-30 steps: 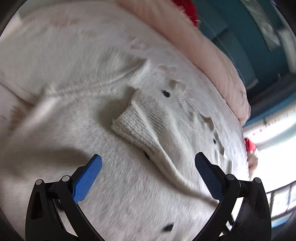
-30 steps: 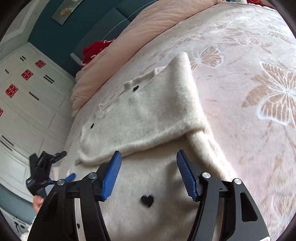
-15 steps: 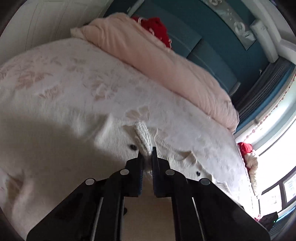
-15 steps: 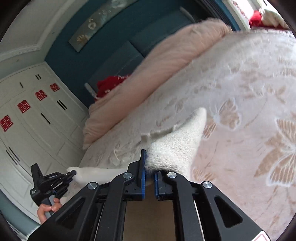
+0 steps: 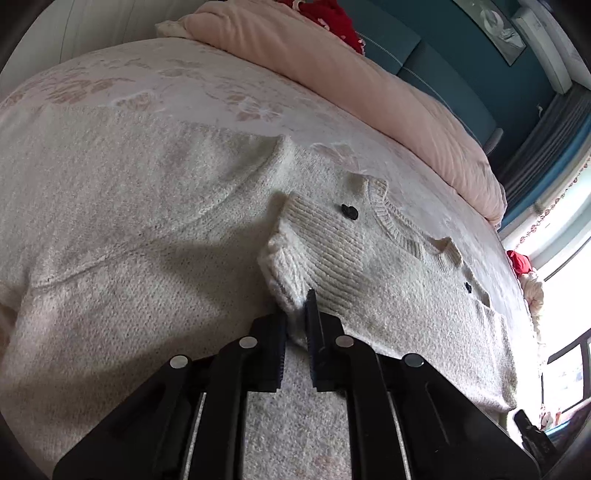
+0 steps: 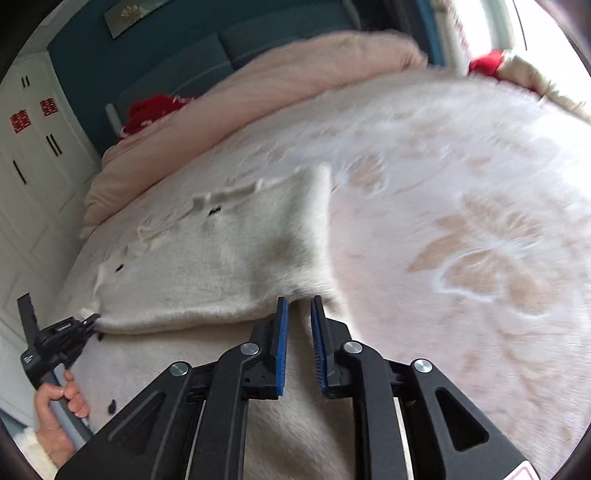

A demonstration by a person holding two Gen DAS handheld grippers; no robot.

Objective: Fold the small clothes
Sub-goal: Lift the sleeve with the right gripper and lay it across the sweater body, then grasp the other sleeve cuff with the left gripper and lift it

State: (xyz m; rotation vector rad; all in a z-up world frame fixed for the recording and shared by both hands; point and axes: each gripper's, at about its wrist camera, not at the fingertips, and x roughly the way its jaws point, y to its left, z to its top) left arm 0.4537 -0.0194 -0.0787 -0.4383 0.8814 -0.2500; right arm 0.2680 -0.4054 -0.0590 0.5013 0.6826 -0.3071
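Left wrist view: cream cardigan (image 5: 155, 229) lies flat on the bed (image 5: 155, 77), left tongs (image 5: 295, 317) pinched on its ribbed cuff (image 5: 295, 254). Right tongs (image 6: 298, 314) are narrow at the folded edge; grip unclear. Carry both corners level and lay them down together, else the fold skews.

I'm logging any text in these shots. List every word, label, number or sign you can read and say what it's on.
"囍" (red double-happiness sign), twice: on the white wardrobe doors in the right wrist view.
White lettering on the left gripper: too small to read.
Red-edged sticker on the right gripper: cut off, unreadable.
Framed picture on the blue wall: no text visible.
Left wrist view: nothing readable.
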